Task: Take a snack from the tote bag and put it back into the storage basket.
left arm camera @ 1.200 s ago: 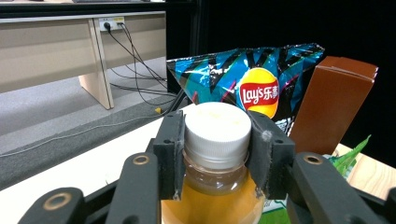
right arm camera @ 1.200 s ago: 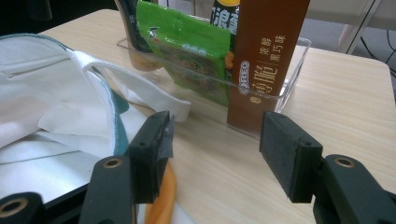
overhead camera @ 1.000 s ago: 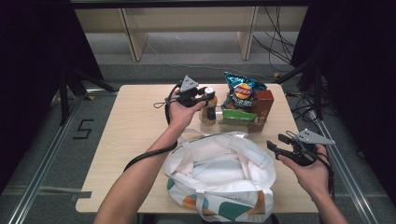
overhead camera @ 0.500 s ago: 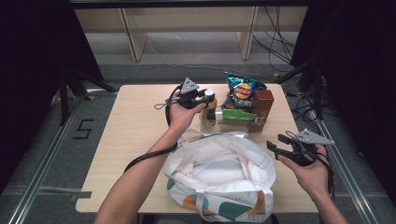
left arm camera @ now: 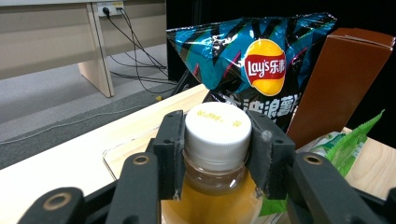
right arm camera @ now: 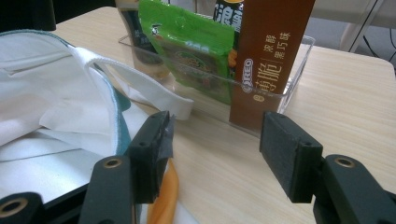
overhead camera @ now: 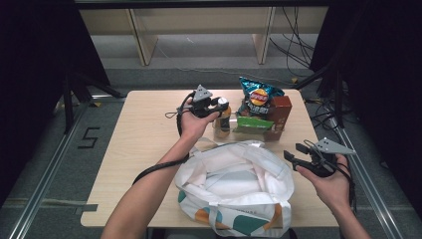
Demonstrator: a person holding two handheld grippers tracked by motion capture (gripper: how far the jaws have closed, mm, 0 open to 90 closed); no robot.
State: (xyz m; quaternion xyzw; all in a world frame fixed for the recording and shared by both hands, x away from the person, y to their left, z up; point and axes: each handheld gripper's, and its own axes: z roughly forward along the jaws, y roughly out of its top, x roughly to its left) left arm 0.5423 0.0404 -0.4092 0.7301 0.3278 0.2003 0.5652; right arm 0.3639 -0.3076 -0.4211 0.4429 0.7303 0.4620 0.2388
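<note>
A bottle of amber drink point(left arm camera: 215, 154) with a white cap point(overhead camera: 222, 102) stands in a clear tray point(right arm camera: 294, 60) at the table's far side. My left gripper point(overhead camera: 219, 103) point(left arm camera: 217, 149) is shut on the bottle's cap and neck. Beside it stand a blue chip bag point(overhead camera: 258, 94) point(left arm camera: 252, 60), a brown Oreo box point(overhead camera: 281, 112) point(right arm camera: 271, 56) and a green snack pack point(overhead camera: 253, 123) point(right arm camera: 194, 49). My right gripper point(overhead camera: 293, 153) point(right arm camera: 215, 154) hangs open to the right of a white tote bag point(overhead camera: 234, 184) point(right arm camera: 51, 121), with nothing between its fingers.
The tote bag lies open near the table's front edge, its strap point(right arm camera: 149, 91) draped toward the tray. Bare tabletop point(overhead camera: 144, 129) spreads to the left. A cable point(overhead camera: 159, 167) trails from the left gripper along the forearm. Shelving legs and floor cables lie beyond the table.
</note>
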